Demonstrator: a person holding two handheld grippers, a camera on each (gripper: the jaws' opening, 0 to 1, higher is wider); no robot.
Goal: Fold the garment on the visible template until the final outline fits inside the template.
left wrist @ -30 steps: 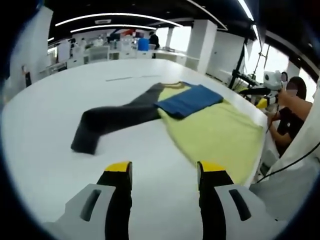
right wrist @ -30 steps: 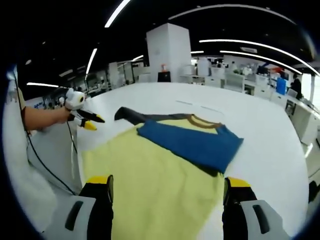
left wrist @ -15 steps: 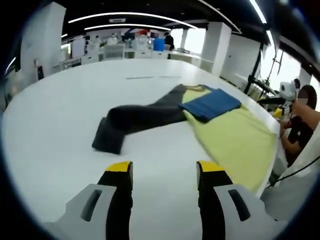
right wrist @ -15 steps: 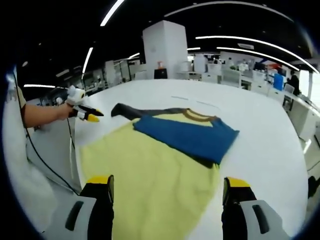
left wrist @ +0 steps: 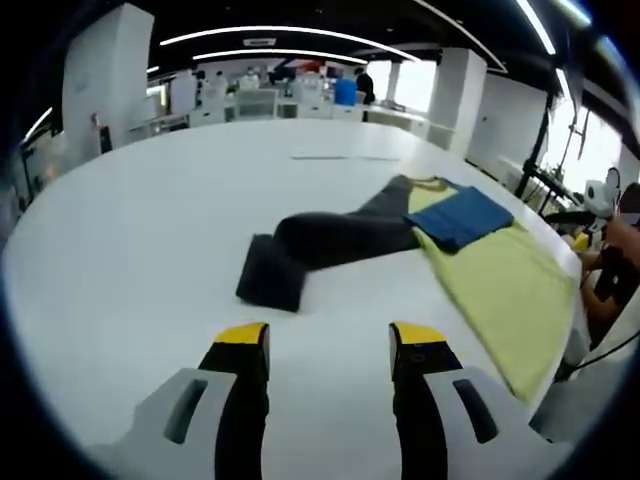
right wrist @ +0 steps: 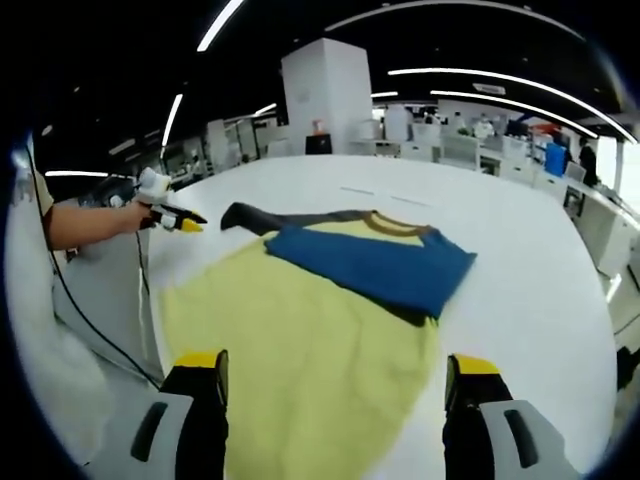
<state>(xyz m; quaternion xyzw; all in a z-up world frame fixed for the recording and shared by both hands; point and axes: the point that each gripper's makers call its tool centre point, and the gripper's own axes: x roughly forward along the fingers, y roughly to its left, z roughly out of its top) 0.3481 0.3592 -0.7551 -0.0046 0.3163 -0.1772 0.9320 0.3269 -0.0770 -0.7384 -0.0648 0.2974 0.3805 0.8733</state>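
Lying spread on the white table [left wrist: 130, 250], the garment [right wrist: 300, 330] is a yellow shirt with one dark grey sleeve [left wrist: 330, 240] and one blue sleeve [right wrist: 375, 265].

Left gripper view: the left gripper [left wrist: 325, 345] stands at 6 o'clock over bare table, jaws apart with nothing between them. The grey sleeve stretches out from the shirt body toward 9 o'clock, its cuff end turned under near the view's centre. The blue sleeve [left wrist: 458, 215] is folded over onto the yellow body [left wrist: 505, 290], at about 2 o'clock. No template outline can be made out on the table.

Right gripper view: the right gripper [right wrist: 335, 375] is at 6 o'clock, jaws wide apart, with the yellow hem region showing between the two yellow tips; whether the jaws touch the fabric cannot be told. The blue sleeve lies flat across the upper chest just below the brown collar [right wrist: 400, 225]. At 9 o'clock a person's hand [right wrist: 125, 215] holds the left gripper [right wrist: 175, 217], off the garment's edge.
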